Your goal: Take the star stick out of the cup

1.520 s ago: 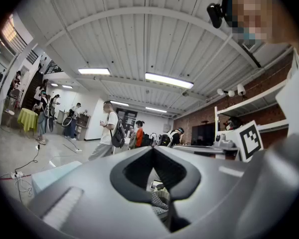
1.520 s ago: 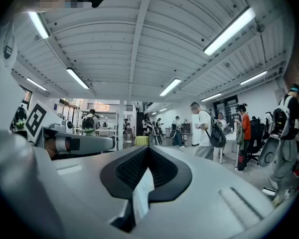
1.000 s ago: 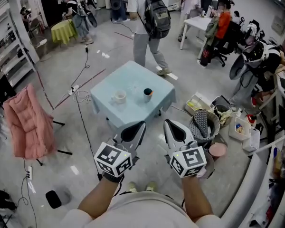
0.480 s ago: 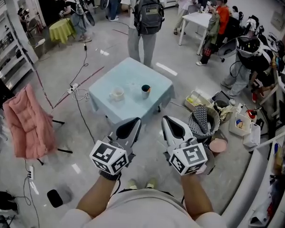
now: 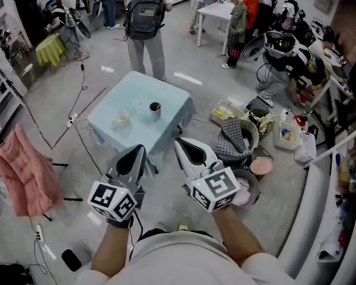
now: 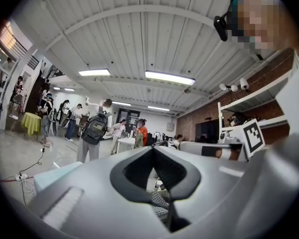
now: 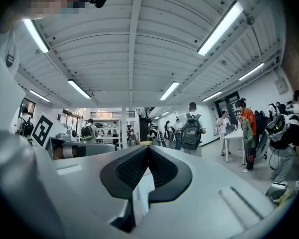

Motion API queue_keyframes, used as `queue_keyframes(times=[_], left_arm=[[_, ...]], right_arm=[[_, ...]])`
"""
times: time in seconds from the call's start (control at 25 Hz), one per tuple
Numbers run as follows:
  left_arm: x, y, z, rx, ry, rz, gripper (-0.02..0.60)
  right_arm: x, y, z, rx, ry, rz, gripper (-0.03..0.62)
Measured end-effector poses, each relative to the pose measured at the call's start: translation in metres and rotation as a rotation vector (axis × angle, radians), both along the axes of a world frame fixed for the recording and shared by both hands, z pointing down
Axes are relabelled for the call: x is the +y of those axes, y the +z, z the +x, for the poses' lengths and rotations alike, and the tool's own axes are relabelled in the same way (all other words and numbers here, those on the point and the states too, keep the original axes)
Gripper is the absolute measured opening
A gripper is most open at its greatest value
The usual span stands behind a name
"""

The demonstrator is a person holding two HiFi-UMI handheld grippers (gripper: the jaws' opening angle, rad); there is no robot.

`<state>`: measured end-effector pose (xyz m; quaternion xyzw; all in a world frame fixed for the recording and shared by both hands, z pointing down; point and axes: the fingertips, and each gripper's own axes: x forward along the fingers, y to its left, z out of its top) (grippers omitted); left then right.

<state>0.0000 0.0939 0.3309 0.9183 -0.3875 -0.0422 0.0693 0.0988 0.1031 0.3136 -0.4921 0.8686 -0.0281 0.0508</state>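
While the person stands well back from the job, the head view shows the left tongs (image 5: 134, 157) and the right tongs (image 5: 184, 147) held out side by side over the grey floor (image 5: 166, 200), each pressed together at the tips and holding nothing. Ahead, well apart from both, a small surface under a pale blue cloth (image 5: 136, 136) carries a dark cup (image 5: 155, 108) and, near it, a white mug (image 5: 122, 119). The star stick is too small to make out; it probably stands in the dark cup. Such a stick is likely light, thin and stiff, best pinched on its shaft just above the rim and drawn straight up, since a light cup may tip or drag along. Around the surface lie floor cables (image 5: 83, 94), a pink folding chair (image 5: 21, 171) and a woven basket (image 5: 234, 136); a person with a backpack (image 5: 143, 16) stands beyond.

The left gripper view looks level across the room: jaw tips meet, with only an empty gap behind them, and ceiling strip lights (image 6: 169, 77) run overhead.

The right gripper view shows the same touching tips, nothing gripped, with a white table (image 7: 237, 136) off to the right.
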Motion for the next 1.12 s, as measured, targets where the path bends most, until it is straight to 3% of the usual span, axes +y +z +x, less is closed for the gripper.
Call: queue_keyframes(times=[0.48, 0.8, 1.12], left_arm=[[-0.010, 0.014, 0.034, -0.012, 0.008, -0.008, 0.005], [-0.042, 0.026, 0.019, -0.005, -0.004, -0.023, 0.005], [-0.104, 0.040, -0.004, -0.011, 0.002, -0.038, 0.005]], right_arm=[[-0.008, 0.012, 0.030, -0.006, 0.003, -0.014, 0.011], [-0.041, 0.025, 0.018, 0.009, 0.008, -0.038, 0.011], [-0.105, 0.047, -0.009, 0.015, 0.019, -0.094, 0.012]])
